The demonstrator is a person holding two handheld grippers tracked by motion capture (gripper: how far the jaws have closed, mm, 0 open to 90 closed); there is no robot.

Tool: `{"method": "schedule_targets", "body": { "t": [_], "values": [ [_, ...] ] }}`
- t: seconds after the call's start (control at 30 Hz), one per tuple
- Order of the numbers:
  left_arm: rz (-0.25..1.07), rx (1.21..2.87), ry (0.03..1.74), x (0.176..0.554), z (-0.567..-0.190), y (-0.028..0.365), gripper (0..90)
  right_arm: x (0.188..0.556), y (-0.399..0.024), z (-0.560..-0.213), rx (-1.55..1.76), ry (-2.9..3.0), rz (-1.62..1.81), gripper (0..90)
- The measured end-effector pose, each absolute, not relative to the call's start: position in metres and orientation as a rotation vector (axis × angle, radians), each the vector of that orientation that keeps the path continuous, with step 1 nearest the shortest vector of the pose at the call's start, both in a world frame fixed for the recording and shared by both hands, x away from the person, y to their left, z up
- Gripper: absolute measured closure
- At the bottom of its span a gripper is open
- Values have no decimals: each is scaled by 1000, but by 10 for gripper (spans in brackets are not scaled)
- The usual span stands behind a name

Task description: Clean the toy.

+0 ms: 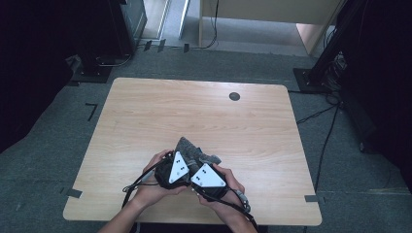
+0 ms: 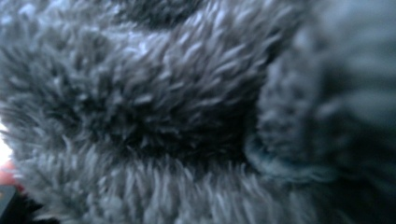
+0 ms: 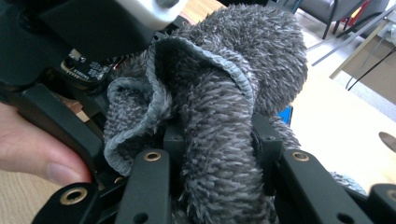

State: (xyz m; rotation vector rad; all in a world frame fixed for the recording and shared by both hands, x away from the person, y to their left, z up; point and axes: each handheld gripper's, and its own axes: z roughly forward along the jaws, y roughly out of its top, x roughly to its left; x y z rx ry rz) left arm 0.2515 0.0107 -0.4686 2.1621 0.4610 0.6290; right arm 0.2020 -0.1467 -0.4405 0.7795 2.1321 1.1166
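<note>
While the grey fluffy cloth [image 1: 193, 151] sits bunched near the six o'clock edge of the desk [image 1: 145, 111], just off centre, I have it from both sides. My right gripper [image 3: 217, 140] has its jaws clamped on a thick fold of it, pile bulging up between them and a hemmed edge curling at ten o'clock. My left gripper [image 1: 178, 167] lies touching the right one, at its nine o'clock, jaws buried in the cloth and closed down tight on it; its own camera sees fur pressed close. A small dark disc [image 1: 234, 96] sits at one o'clock, well apart.
</note>
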Motion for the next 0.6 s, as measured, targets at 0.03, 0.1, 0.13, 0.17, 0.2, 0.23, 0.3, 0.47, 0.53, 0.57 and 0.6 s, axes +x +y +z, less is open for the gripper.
{"method": "schedule_targets", "body": {
  "t": [0.03,0.1,0.13,0.17,0.2,0.23,0.3,0.47,0.53,0.57,0.6],
  "values": [
    [623,2155,463,252,-468,11,338,203,-152,-438,808,2114,1122,673],
    [624,2153,468,252,-468,12,338,204,-155,-437,816,2097,1113,673],
    [626,2154,467,252,-467,13,338,205,-158,-436,837,2087,1110,673],
    [630,2151,468,252,-467,14,338,207,-164,-433,897,2058,1125,673],
    [626,2145,471,252,-467,15,338,207,-164,-433,897,2058,1125,673],
    [631,2144,471,252,-466,15,338,207,-165,-431,892,2050,1134,673],
    [639,2145,473,253,-465,16,338,205,-163,-428,871,2051,1157,671],
    [655,2155,466,251,-464,10,338,202,-144,-434,762,2135,1161,674],
    [643,2164,471,252,-466,10,338,206,-148,-436,785,2133,1172,674],
    [639,2166,472,253,-468,9,338,210,-156,-437,830,2096,1134,675],
    [641,2173,474,253,-469,9,338,210,-156,-437,830,2096,1134,675]
  ]
}}
